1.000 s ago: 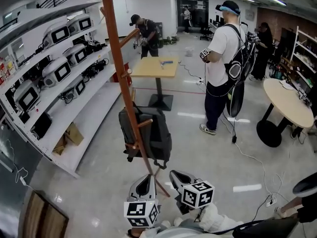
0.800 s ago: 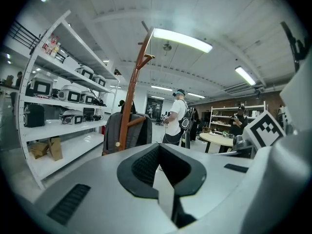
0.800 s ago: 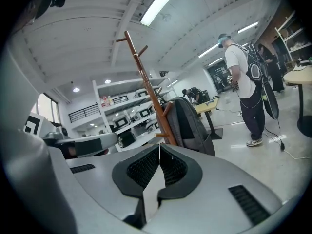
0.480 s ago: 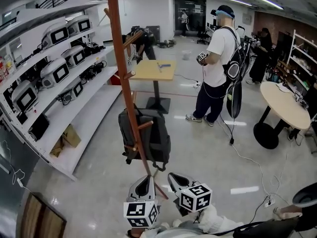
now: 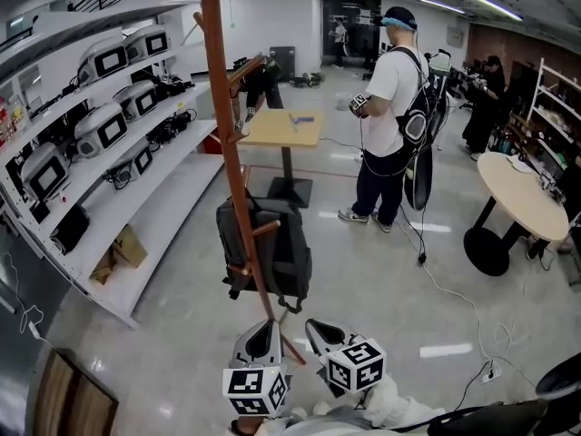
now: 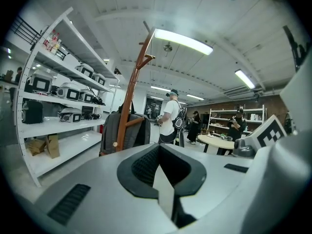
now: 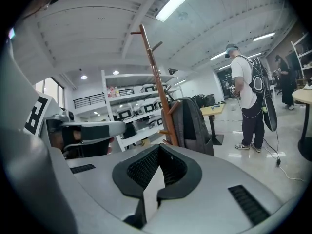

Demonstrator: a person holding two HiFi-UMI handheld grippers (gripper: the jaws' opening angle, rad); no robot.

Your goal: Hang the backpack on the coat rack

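Left gripper [image 5: 263, 331] and right gripper [image 5: 318, 328] jaws are closed, empty; the centre-frame backpack [image 5: 280, 254] may slip off the coat rack [image 5: 218, 107] if nudged.

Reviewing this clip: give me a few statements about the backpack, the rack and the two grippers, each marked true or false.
1. The backpack hangs on the coat rack, clear of the floor. True.
2. The right gripper is clamped on a backpack strap. False: its jaws are together with nothing between them, and it is apart from the backpack.
3. The left gripper has its jaws wide apart. False: its jaws are together and empty.
4. A person in a white shirt stands to the right of the square table in the head view. True.
5. The white shelves at the left are bare. False: they carry rows of devices.
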